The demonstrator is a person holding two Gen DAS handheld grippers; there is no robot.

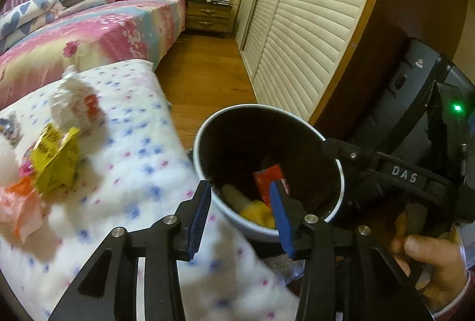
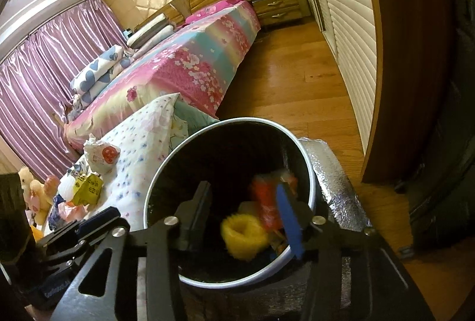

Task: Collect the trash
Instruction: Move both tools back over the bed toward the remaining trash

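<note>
Right wrist view: right gripper (image 2: 246, 217) released above bin (image 2: 308, 172), left gripper (image 1: 242, 215) likewise; retreat straight up before reaching left for yellow wrapper (image 1: 55, 160).

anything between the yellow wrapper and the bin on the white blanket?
Nothing. In the left wrist view the yellow wrapper and the bin are separated only by bare dotted white blanket. The other trash lies on the wrapper's far side.
</note>
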